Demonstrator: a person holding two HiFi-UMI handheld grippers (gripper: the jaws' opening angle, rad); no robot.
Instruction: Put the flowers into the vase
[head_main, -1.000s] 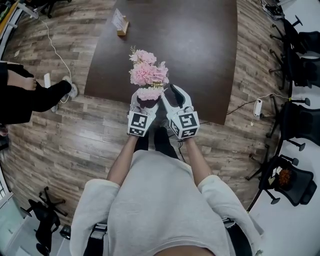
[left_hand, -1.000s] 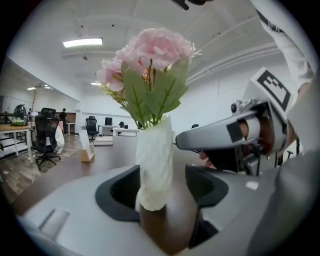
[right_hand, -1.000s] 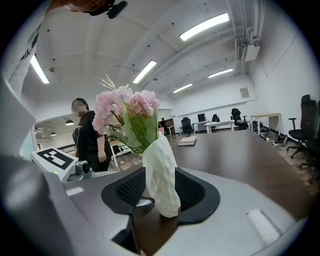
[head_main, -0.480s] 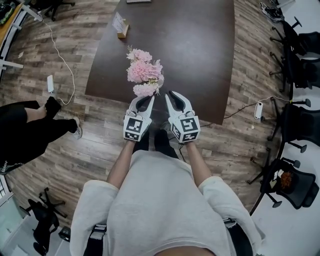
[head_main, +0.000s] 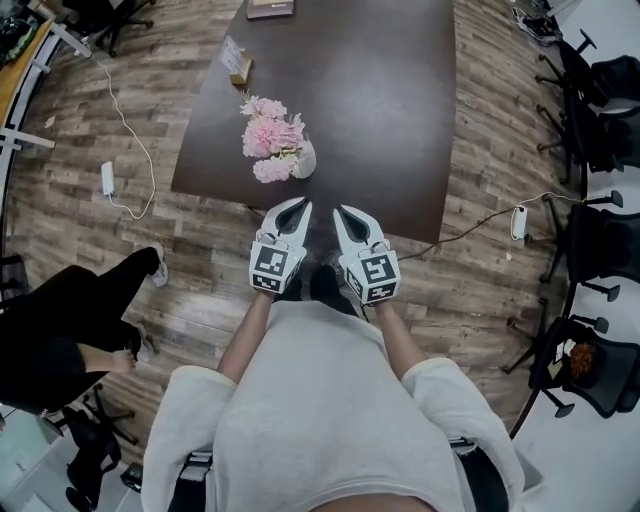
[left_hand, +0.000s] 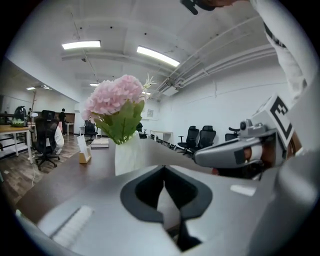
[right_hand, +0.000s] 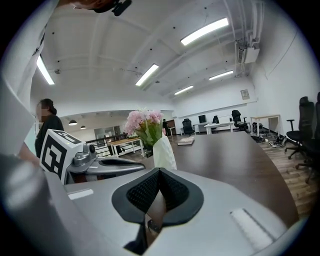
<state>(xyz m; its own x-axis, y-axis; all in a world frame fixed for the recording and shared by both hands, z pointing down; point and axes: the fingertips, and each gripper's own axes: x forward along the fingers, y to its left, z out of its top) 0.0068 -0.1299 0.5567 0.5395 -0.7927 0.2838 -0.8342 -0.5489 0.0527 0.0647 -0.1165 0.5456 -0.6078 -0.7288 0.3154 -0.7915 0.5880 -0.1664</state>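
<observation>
Left gripper (head_main: 300, 205), right gripper (head_main: 341, 211) both pressed together; pink flowers (head_main: 268, 137) bunched upright in white vase (head_main: 306, 160).

The left forearm (head_main: 243, 335) and right forearm (head_main: 397, 338) reach forward from the body, bare below pale sleeves (head_main: 185, 400). The left gripper (head_main: 298, 204) and right gripper (head_main: 343, 211) sit side by side, near each other but not touching. Both point ahead and tilt slightly downward, marker cubes (head_main: 270, 268) nearest the body. Each gripper's jaws are closed together, empty.
</observation>
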